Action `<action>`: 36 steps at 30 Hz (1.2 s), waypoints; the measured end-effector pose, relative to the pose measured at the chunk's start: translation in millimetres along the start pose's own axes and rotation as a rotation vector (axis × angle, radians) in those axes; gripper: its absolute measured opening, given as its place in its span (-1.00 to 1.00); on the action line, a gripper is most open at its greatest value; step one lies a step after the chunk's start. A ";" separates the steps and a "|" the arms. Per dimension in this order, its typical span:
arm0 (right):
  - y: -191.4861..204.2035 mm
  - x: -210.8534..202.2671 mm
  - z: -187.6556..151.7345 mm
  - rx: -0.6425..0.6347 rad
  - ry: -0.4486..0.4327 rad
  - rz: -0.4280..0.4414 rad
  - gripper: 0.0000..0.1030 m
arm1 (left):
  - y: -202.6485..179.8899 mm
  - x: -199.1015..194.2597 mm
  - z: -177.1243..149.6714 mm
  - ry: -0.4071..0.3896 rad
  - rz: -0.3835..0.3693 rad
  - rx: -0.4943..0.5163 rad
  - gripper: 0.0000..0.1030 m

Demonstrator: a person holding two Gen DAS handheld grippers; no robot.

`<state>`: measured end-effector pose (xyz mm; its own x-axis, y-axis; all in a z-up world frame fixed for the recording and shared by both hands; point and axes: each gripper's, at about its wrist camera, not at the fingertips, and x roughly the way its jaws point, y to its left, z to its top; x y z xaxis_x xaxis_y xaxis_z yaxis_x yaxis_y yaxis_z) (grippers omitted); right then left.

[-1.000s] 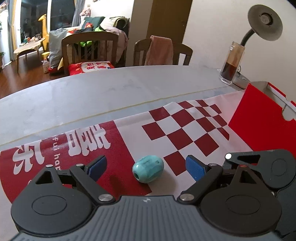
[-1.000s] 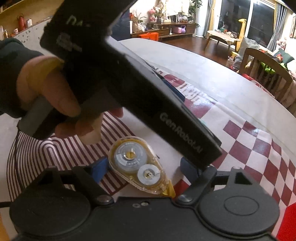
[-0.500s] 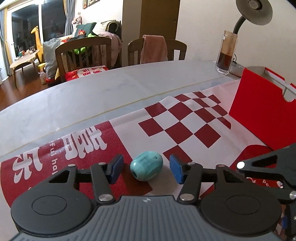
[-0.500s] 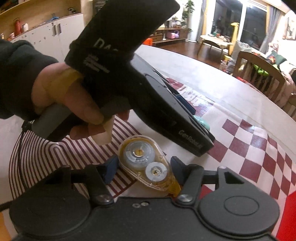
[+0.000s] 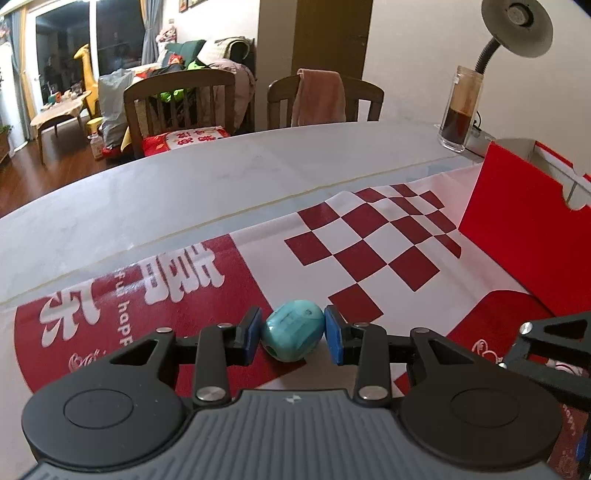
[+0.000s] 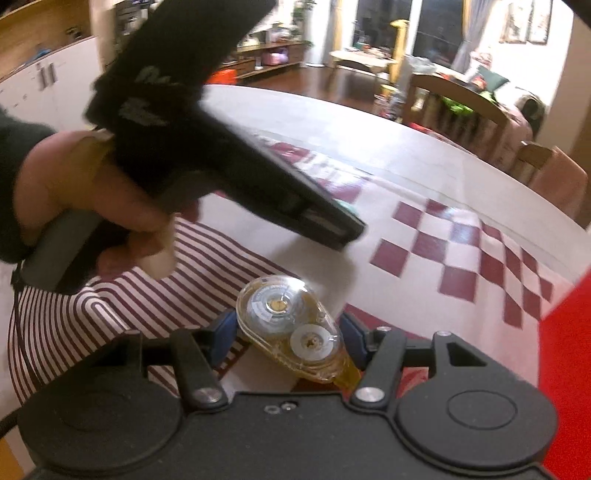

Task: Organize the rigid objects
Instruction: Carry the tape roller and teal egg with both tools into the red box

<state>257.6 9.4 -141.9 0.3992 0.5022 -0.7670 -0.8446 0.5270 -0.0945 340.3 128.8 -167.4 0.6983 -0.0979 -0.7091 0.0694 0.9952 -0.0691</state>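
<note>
My left gripper (image 5: 292, 335) is shut on a turquoise egg-shaped object (image 5: 292, 334), both blue pads touching its sides, just above the red and white cloth (image 5: 369, 251). My right gripper (image 6: 288, 334) is shut on a clear yellow correction-tape dispenser (image 6: 291, 332), its pads pressing both sides, with the tape tip pointing back toward the gripper body. In the right wrist view the left gripper's black body (image 6: 221, 155) and the hand holding it fill the upper left, with a sliver of the turquoise object (image 6: 349, 207) at its tip.
A red open box (image 5: 528, 236) stands at the right on the cloth; its wall (image 6: 569, 369) also shows in the right wrist view. A glass jar (image 5: 460, 110) and a desk lamp (image 5: 517, 26) stand at the table's far right. Chairs (image 5: 177, 107) stand behind the table.
Both grippers have closed from open: the left onto the turquoise object, the right onto the tape dispenser. The views have shifted slightly, as if both are lifting.
</note>
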 end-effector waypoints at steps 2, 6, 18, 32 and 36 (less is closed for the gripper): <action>-2.5 -5.5 -0.4 0.026 0.003 -0.023 0.16 | 0.4 -5.8 -1.5 0.004 0.000 -0.010 -0.31; -8.4 -22.5 -2.7 0.084 0.000 -0.066 0.14 | -0.9 -20.0 -3.1 -0.001 0.003 -0.029 -0.31; -21.3 -101.6 -3.3 0.131 -0.057 -0.174 0.14 | -35.1 -88.0 9.5 -0.035 0.005 -0.052 -0.31; -73.0 -195.7 -11.8 0.185 -0.156 -0.239 0.14 | -98.6 -155.6 37.0 -0.108 -0.007 -0.079 -0.31; -107.1 -215.0 -20.7 0.218 -0.166 -0.265 0.14 | -127.8 -159.9 48.1 -0.130 -0.014 -0.061 -0.31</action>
<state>254.8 -169.2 20.0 0.6609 0.4244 -0.6189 -0.6162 0.7777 -0.1247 254.0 17.3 -11.5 0.7842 -0.1067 -0.6112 0.0388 0.9916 -0.1234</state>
